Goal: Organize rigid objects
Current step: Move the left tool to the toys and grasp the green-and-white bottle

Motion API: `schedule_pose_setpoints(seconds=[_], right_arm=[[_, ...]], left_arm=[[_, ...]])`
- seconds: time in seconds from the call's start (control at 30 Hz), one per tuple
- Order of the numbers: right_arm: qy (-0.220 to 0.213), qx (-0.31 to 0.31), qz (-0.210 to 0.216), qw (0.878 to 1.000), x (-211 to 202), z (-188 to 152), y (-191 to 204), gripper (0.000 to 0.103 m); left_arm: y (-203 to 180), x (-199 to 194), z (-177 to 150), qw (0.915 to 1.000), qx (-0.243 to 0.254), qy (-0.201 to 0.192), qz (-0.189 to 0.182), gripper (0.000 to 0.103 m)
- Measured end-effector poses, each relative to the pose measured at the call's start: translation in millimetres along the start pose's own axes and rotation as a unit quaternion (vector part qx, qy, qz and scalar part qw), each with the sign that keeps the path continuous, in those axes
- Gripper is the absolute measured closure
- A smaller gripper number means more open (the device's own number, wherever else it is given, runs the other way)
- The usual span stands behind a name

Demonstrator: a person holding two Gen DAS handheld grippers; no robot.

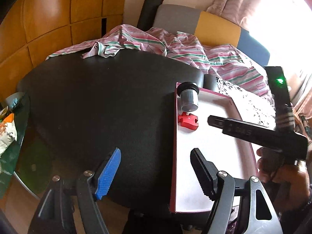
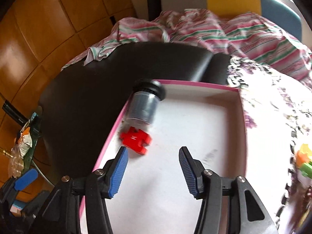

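Note:
A pink-rimmed box with a white floor [image 1: 214,156] [image 2: 195,117] lies on a black table [image 1: 97,97]. In its far left corner a small dark jar with a black lid [image 1: 188,98] [image 2: 145,105] lies tilted, and a red puzzle-shaped piece [image 1: 188,121] [image 2: 136,139] sits just in front of it. My left gripper [image 1: 156,173] is open and empty, straddling the box's left wall. My right gripper [image 2: 153,167] is open and empty over the box floor, near the red piece; it shows in the left wrist view [image 1: 212,120].
A striped pink cloth [image 1: 156,41] is heaped at the table's far edge, with a patterned white cloth [image 2: 273,117] right of the box. Snack packets [image 1: 7,130] lie on a glass surface at left. An orange and green object [image 2: 305,161] sits far right.

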State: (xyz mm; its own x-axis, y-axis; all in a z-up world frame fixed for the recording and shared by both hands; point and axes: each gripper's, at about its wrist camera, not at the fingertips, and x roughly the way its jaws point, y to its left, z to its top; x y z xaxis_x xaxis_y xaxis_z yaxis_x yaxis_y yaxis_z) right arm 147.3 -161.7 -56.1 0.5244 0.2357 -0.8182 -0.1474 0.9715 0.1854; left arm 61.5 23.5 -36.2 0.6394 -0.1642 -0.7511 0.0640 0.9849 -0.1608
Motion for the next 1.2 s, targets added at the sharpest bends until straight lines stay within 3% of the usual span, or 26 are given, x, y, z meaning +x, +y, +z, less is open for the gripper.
schedule_pose_setpoints(seconds=[0.27,0.77,1.03,1.2], right_arm=[[-0.029,0.001,-0.035,0.999,-33.7,-12.4,-18.3,0.048],[-0.071,0.063,-0.085,0.992,-96.4,-35.9,-95.5,0.047],[-0.093,0.12,-0.146,0.978,-139.0,-57.2,-165.2,0.043],[-0.114,0.189,-0.189,0.957,-170.0,-74.6,-226.8,0.042]], left_arm=[[-15.3,-4.6,-1.0,0.9997,0.023,0.001,-0.005,0.028],[-56.1,-4.1,-7.8,0.997,0.072,0.015,-0.024,0.028],[-84.2,1.5,-11.2,0.9928,0.109,0.028,-0.041,0.028],[-108.2,-0.1,-8.3,0.9884,0.135,0.023,-0.065,0.028]])
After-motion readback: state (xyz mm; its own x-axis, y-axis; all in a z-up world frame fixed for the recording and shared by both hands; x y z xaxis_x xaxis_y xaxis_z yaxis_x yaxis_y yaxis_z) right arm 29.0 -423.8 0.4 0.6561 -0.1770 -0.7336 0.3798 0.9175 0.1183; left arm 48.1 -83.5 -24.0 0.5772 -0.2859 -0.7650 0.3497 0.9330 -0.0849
